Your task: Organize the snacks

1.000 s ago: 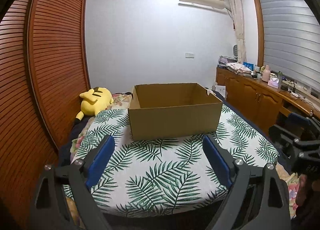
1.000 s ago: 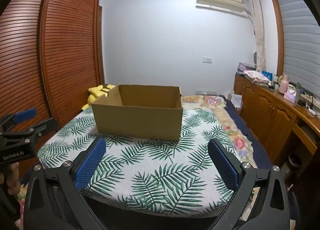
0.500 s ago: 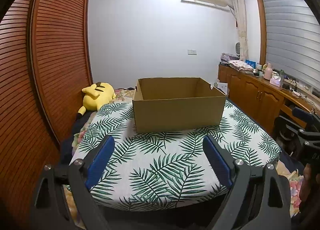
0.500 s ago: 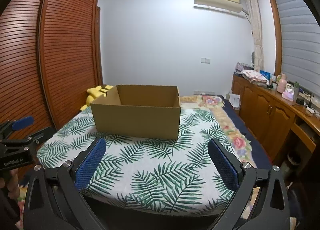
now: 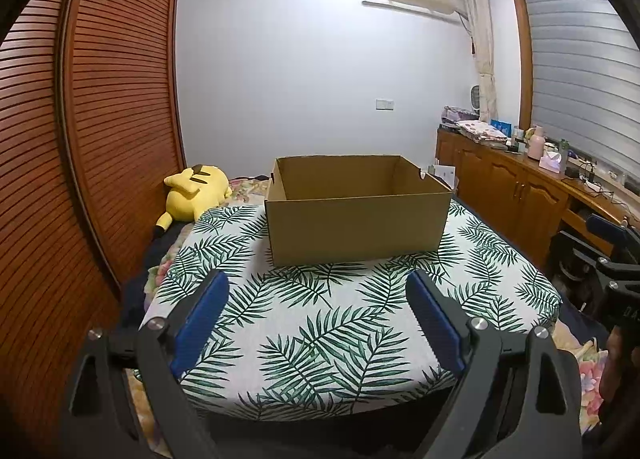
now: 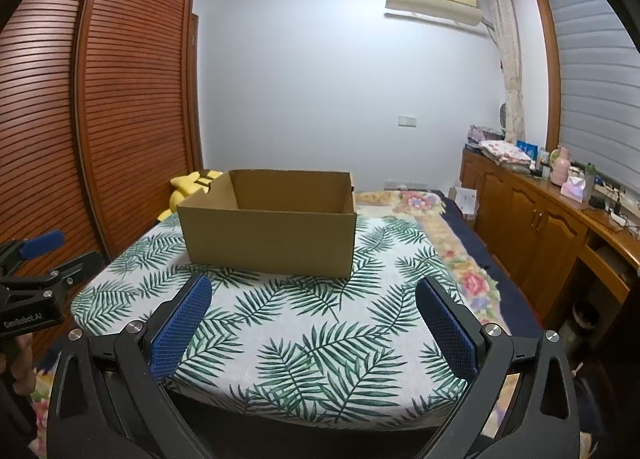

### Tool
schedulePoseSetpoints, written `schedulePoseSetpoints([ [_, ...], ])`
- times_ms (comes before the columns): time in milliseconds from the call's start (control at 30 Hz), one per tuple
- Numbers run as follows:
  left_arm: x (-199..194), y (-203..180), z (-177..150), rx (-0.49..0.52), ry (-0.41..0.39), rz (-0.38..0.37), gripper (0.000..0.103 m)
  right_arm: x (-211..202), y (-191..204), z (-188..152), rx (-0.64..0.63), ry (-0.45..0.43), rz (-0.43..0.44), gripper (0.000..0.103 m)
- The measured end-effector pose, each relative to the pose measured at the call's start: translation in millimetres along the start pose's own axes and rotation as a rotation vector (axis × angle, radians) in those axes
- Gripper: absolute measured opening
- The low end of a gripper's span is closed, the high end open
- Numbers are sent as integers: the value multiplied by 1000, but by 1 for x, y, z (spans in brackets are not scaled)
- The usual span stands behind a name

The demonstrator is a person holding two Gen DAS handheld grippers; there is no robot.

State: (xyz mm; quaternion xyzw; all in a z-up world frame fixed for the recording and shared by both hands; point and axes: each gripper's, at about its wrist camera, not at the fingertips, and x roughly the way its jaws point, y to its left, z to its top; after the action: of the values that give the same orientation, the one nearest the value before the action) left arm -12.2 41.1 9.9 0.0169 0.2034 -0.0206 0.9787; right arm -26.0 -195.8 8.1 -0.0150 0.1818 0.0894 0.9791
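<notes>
Hovering low in each frame with blue pads spread wide: left gripper (image 5: 316, 317) and right gripper (image 6: 314, 311), both holding nothing, touching nothing, above the leaf-print bed cover (image 5: 320, 339). Sitting at frame centre on that cover, well beyond the fingertips: open cardboard box (image 5: 356, 211), inside unseen. Lying left of it: yellow plush toy (image 5: 196, 195).
</notes>
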Motion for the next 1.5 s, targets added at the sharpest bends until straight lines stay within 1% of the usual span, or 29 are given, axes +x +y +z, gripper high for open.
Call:
schedulePoseSetpoints([
  [1500,-3,0,-2,0,-5,-6,92,-1,0,0,7,6,11,103],
])
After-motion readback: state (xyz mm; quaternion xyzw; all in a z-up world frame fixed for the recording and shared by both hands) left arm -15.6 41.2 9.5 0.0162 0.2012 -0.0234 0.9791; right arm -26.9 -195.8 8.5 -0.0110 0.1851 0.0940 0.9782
